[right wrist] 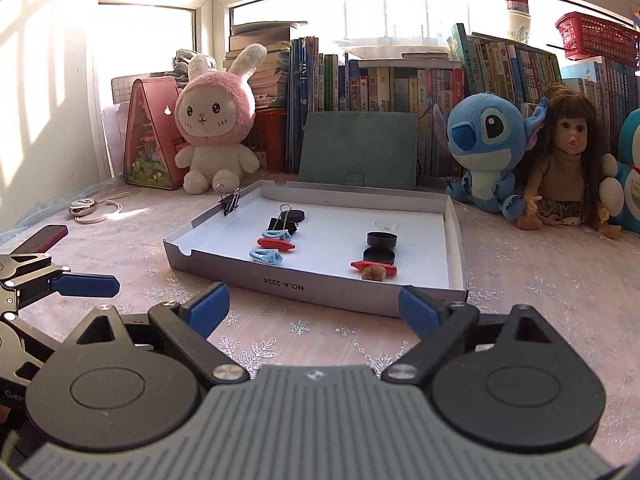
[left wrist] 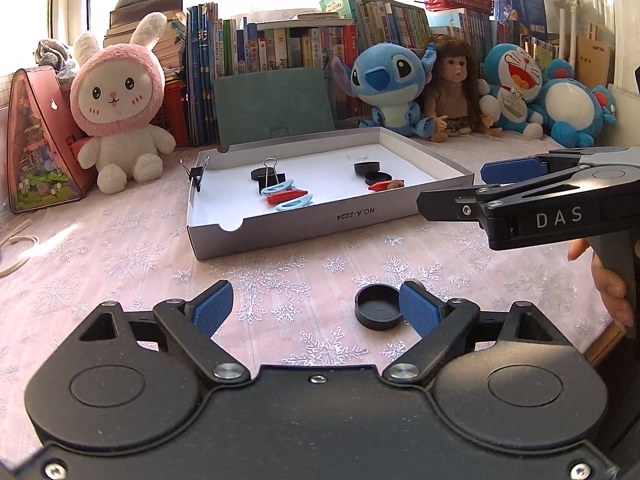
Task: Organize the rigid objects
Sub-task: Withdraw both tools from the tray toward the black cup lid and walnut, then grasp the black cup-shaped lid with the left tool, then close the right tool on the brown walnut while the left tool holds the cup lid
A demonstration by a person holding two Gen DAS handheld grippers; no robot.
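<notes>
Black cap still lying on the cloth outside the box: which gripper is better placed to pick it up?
Left. Its open gripper already has the cap beside its right finger; the right gripper faces the box.

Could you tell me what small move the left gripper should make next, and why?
Probably shift the left gripper slightly right to centre the black cap, then close. Its jaws are open, and the cap lies on the tablecloth against the right-side pad, outside the box where similar caps already sit.
</notes>
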